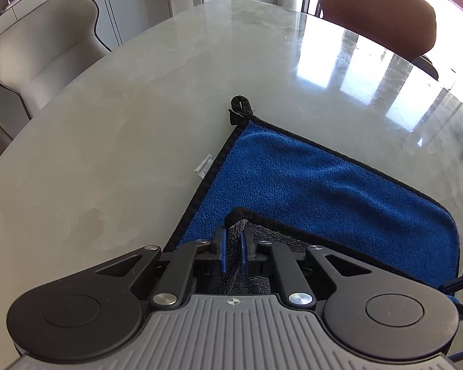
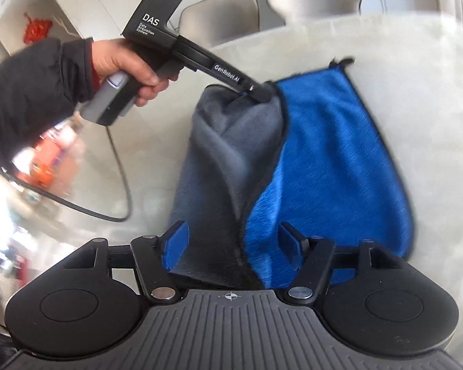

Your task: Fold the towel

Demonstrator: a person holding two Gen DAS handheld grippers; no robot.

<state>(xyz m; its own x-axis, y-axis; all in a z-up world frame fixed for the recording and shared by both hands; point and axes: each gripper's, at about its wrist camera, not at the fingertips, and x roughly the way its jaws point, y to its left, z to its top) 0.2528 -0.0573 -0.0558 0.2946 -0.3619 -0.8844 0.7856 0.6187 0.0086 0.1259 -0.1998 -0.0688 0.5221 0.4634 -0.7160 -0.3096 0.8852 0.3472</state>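
Left wrist: one towel (image 1: 308, 178), left claw (image 1: 233, 243) pinching corner; right claw (image 2: 234, 240) spread.

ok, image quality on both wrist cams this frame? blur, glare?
Left wrist: sharp; window glare on the table far right, towel clearly textured, fisheye bends the table edge. Right wrist: motion-blurred throughout, towel streaked, background smeared; left gripper still readable.
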